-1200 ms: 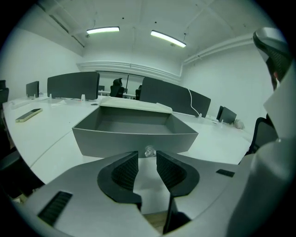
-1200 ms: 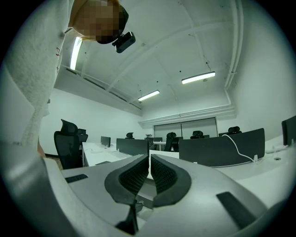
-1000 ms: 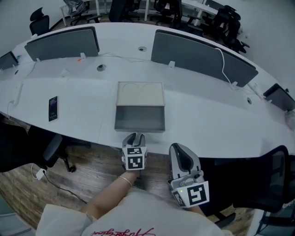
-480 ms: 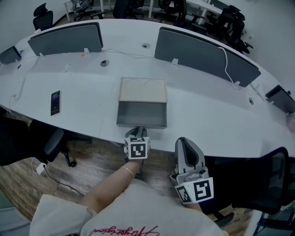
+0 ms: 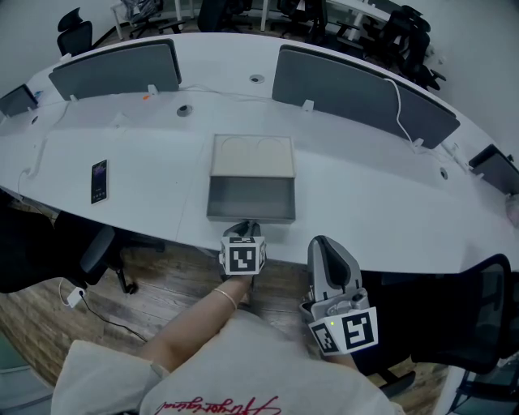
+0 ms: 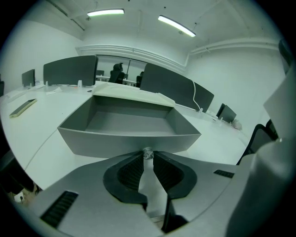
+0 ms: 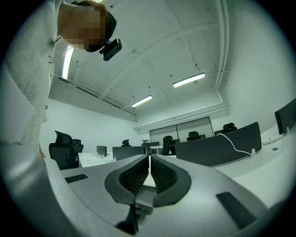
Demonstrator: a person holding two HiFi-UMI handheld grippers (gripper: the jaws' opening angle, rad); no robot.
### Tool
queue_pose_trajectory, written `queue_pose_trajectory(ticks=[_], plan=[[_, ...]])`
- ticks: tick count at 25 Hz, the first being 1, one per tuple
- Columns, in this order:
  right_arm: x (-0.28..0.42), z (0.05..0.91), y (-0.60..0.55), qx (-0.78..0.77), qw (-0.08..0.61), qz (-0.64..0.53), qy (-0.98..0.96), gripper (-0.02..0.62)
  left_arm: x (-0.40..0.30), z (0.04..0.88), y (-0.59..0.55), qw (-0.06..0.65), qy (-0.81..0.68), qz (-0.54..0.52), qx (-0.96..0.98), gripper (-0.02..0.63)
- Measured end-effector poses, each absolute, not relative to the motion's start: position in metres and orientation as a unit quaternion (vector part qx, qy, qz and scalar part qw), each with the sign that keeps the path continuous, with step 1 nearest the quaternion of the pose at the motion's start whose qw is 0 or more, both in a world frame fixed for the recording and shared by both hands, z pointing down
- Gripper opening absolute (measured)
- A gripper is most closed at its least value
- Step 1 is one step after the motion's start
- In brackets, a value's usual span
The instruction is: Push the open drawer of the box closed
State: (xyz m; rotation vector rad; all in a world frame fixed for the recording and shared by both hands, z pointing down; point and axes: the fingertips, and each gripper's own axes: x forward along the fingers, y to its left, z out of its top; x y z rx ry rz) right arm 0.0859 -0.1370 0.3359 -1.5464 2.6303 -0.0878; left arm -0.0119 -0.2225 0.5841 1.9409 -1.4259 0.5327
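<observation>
Jaws of the left hand-held gripper (image 5: 242, 229) are closing (slightly apart) around the drawer knob (image 6: 147, 152).

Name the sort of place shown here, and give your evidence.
Most likely an open-plan office: a long curved white desk fitted with grey divider panels, black office chairs behind it, and strip lights on the ceiling.

Probably an open-plan office: curved white desk (image 5: 365, 186), grey divider screens (image 5: 357, 89), swivel chairs (image 5: 75, 34).
</observation>
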Motion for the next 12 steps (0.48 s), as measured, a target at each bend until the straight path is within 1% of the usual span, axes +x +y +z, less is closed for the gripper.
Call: queue_pose_trajectory(ticks=[1,12], plan=[[0.0853,0.3361,-0.1366,-0.505,0.045,-0.029,0.861,0.023,-0.011,0.583,-0.2224,0.33,-0.544,0.202,0.745,0.077],[0.0827,0.3377,-0.1368,-0.504,0.047,-0.034,0.862,0.023,-0.0123,0.5764,-0.2316,0.306,-0.541,0.193,0.759,0.077]])
